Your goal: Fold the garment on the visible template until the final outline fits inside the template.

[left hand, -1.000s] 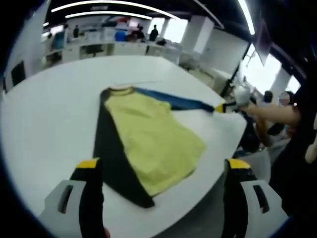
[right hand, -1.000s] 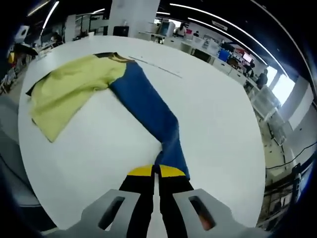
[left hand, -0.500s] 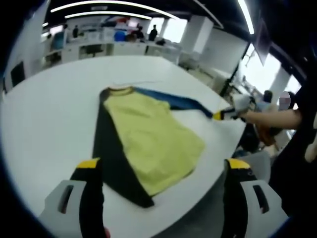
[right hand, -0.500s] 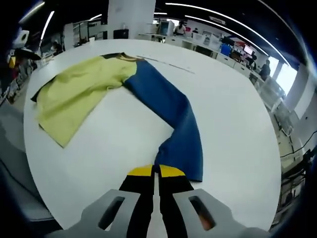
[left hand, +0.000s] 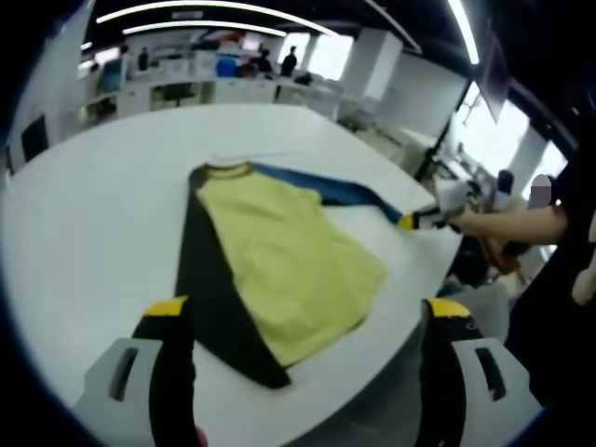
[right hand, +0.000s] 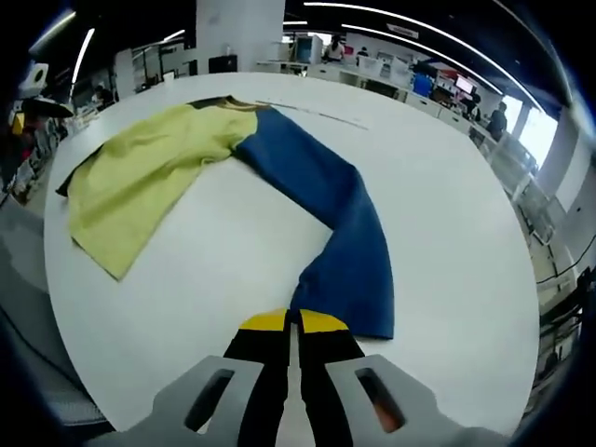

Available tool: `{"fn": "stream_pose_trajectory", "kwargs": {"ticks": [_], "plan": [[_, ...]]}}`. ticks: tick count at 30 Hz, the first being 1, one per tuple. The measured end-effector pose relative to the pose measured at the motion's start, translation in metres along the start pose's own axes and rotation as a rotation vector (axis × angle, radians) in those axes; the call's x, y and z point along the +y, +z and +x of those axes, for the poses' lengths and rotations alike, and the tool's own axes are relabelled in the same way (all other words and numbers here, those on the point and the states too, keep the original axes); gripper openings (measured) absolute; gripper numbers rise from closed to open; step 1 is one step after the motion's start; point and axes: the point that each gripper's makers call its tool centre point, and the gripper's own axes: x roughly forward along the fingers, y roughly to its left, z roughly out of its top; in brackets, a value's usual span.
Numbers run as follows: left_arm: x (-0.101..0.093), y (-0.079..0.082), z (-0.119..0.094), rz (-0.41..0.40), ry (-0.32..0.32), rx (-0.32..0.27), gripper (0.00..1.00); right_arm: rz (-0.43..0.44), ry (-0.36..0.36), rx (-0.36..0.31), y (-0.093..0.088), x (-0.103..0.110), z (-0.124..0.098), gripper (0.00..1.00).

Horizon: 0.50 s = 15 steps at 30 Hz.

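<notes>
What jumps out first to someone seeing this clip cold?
A yellow garment lies spread on the white table, with its long blue sleeve stretched toward the right tongs, shut on the cuff. The left tongs hang open above the near table edge, with the garment's dark side between them.

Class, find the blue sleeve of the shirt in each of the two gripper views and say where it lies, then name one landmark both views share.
Left gripper view: the blue sleeve runs from the collar toward the right, ending at the right gripper.
Right gripper view: the blue sleeve runs from upper centre down to the right gripper, bent midway.
Shared landmark: the yellow shirt body on the white table.
</notes>
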Motion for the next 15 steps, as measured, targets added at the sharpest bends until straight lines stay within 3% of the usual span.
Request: {"fn": "stream_pose_trajectory", "kwargs": {"ticks": [15], "plan": [[-0.0004, 0.0032, 0.002, 0.004, -0.004, -0.001, 0.97, -0.005, 0.006, 0.001, -0.0005, 0.004, 0.0016, 0.03]]}}
